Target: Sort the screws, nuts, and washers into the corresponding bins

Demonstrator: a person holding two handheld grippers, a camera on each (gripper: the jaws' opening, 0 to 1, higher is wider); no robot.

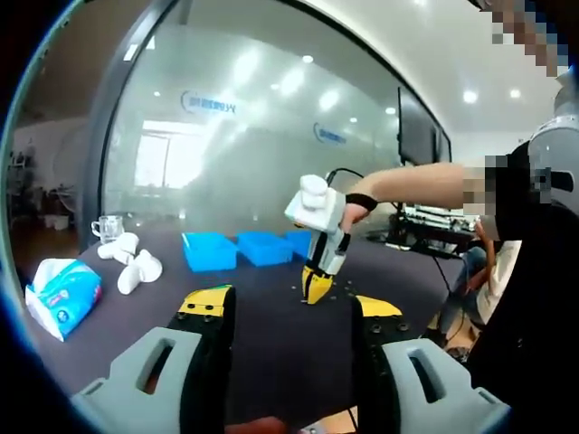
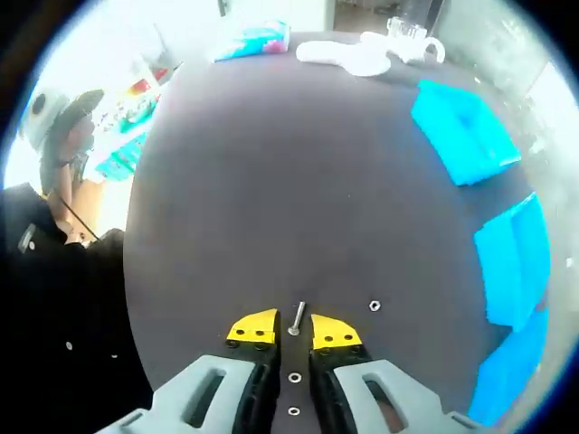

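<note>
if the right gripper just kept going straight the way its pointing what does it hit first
Most likely the screw: it lies on the dark table between the tips of the right gripper, head toward the camera. Beyond it the tabletop looks bare for a long stretch. How high the tips sit is unclear.

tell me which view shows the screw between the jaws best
The right gripper view: the screw lies on the dark table between the right gripper tips. In the left gripper view, only tiny specks show near that gripper.

Left level; right overhead; shared table (image 2: 271, 181)
</note>
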